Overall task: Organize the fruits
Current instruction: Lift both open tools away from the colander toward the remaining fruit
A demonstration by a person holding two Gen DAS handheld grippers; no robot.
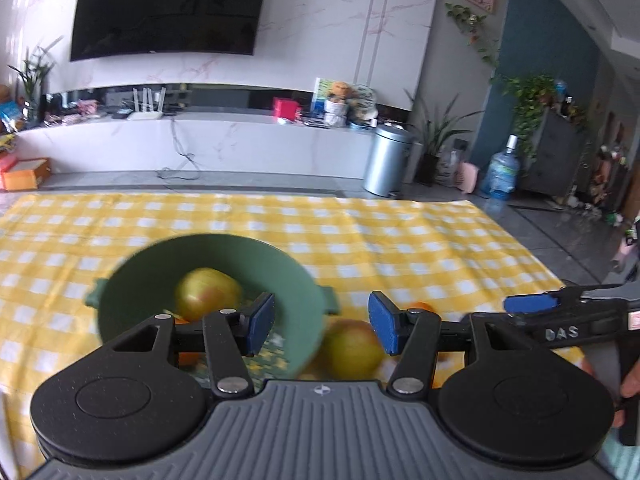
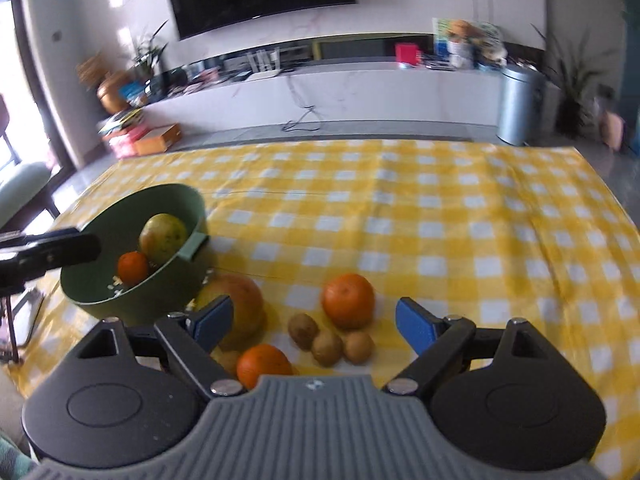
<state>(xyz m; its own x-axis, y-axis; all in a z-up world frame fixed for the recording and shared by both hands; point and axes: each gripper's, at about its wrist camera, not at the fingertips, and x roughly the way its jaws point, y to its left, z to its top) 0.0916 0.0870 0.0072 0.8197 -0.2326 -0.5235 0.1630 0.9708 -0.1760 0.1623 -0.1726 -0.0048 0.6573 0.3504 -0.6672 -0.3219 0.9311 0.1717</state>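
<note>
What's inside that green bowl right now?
The green bowl holds a yellow-green apple and a small orange, with pale bits on its floor. The near wall hides the rest of the floor, so anything lying low there can't be seen.

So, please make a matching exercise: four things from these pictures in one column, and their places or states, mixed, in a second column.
1. round green plastic bowl
2. three small brown kiwis
3. yellow-green apple
4. right gripper

a. inside the bowl
b. open, holding nothing
c. on the checked cloth, left side
d. on the cloth, beside an orange

Pairs: 1-c, 2-d, 3-a, 4-b
</note>
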